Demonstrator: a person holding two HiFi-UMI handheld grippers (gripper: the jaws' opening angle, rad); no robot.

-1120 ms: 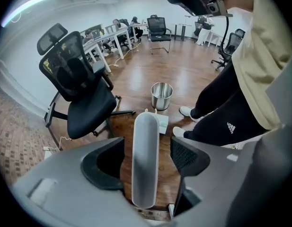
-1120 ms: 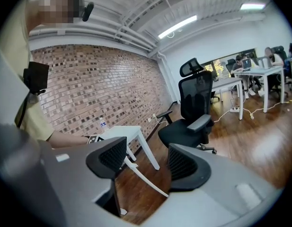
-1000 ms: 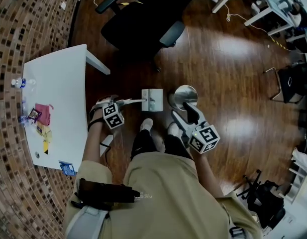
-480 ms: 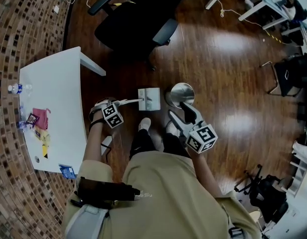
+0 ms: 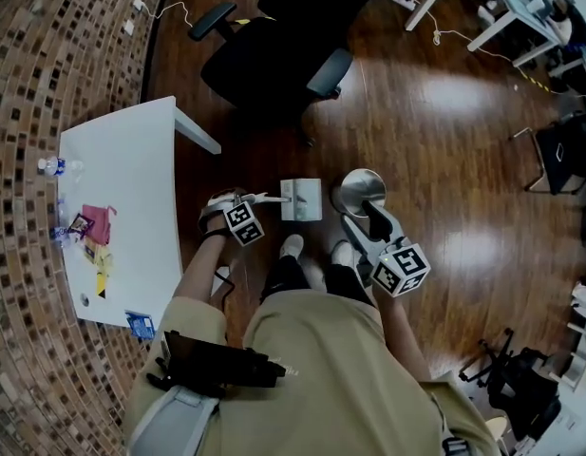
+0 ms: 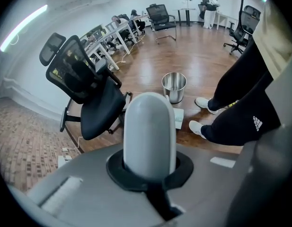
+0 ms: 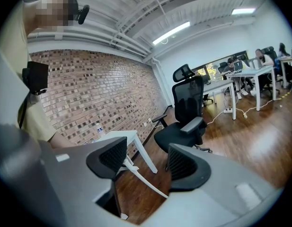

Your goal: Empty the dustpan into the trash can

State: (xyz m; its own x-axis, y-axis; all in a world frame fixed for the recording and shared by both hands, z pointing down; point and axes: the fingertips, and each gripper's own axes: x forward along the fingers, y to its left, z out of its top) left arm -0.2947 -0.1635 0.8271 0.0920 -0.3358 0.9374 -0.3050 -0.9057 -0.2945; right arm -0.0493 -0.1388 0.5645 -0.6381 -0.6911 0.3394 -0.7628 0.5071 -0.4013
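Finding: the jaws of your left gripper (image 6: pixel 149 171) have just closed and clamp the grey handle (image 6: pixel 149 131) of the dustpan (image 5: pixel 301 199), which sits just beside the steel trash can (image 5: pixel 362 190), while your right gripper (image 7: pixel 146 162) stands narrowly parted and empty.

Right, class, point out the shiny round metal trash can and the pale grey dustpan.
Shiny round metal trash can (image 5: pixel 360 188): head view, inside its open mouth.
Pale grey dustpan (image 5: pixel 301 199): head view, middle of the pan.

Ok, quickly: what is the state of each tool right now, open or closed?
Left tool: just closed on the dustpan handle.
Right tool: open, nothing between its jaws.
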